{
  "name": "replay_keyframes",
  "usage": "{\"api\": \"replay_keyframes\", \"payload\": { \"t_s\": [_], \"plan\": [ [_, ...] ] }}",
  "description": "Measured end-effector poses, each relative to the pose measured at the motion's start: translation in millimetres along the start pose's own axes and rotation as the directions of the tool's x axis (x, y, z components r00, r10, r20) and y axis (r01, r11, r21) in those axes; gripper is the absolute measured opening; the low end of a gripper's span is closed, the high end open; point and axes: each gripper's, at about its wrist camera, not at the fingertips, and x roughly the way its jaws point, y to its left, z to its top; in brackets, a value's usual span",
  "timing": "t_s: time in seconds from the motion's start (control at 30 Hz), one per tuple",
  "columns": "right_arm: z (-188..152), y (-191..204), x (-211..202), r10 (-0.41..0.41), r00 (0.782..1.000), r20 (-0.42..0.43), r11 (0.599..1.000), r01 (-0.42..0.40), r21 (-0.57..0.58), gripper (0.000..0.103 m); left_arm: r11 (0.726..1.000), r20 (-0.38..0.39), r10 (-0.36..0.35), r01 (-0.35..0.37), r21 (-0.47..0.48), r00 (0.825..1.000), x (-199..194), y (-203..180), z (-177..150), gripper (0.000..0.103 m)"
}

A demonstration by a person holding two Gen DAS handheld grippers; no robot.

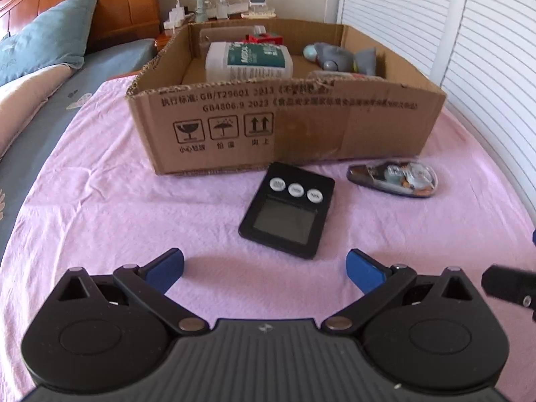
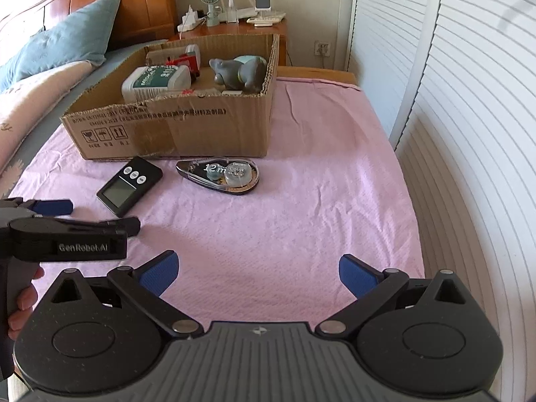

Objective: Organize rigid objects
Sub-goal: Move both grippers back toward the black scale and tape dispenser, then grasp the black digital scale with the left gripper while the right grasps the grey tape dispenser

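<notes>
A cardboard box sits on the pink sheet at about 12 o'clock from both grippers, already serving as the collecting bin: a white bottle, a grey toy animal and a small red item lie inside it. Two things remain outside, just in front of its near wall, probably because they are next in line to go in. The black timer lies flat, screen up, at roughly 12 o'clock from the left gripper, close ahead of it. The correction tape lies on its side at about 11 o'clock from the right gripper, farther off.

Both claws are spread wide with nothing between the blue pads, which suits an approach rather than a carry. The left one points straight at the timer, so that looks like its target; being thin and flat on soft cloth, it may need to be pinched across its edges. A hand grips the left tool's handle at 9 o'clock in the right view.
</notes>
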Motion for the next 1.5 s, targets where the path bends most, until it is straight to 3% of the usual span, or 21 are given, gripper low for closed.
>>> {"api": "replay_keyframes", "payload": {
  "t_s": [0.47,0.8,0.87,1.0,1.1,1.5],
  "plan": [
    [4,19,35,-0.033,0.998,-0.061,0.997,0.029,-0.072,0.103,0.998,0.032,0.036,-0.034,-0.047,0.999,3,28,0,0.103],
    [2,29,40,-0.025,0.997,-0.069,0.997,0.019,-0.077,0.103,0.978,0.026,0.134,-0.128,-0.167,0.991,0,66,-4,0.102],
    [-1,29,39,-0.023,0.998,-0.056,0.997,0.019,-0.078,0.103,0.978,0.023,0.123,-0.117,-0.173,0.992,-2,64,-4,0.102],
    [-6,28,37,-0.012,0.999,-0.030,0.996,0.009,-0.088,0.103,0.989,0.046,0.001,0.006,-0.145,0.999,-5,45,-3,0.102],
    [-6,27,37,-0.010,1.000,-0.024,0.996,0.007,-0.085,0.103,0.992,0.049,-0.050,0.055,-0.118,0.998,-2,30,1,0.102],
    [-10,27,36,-0.010,1.000,0.002,0.996,0.010,-0.085,0.103,0.995,0.053,0.064,-0.060,-0.080,0.997,22,8,19,0.102]
  ]
}}
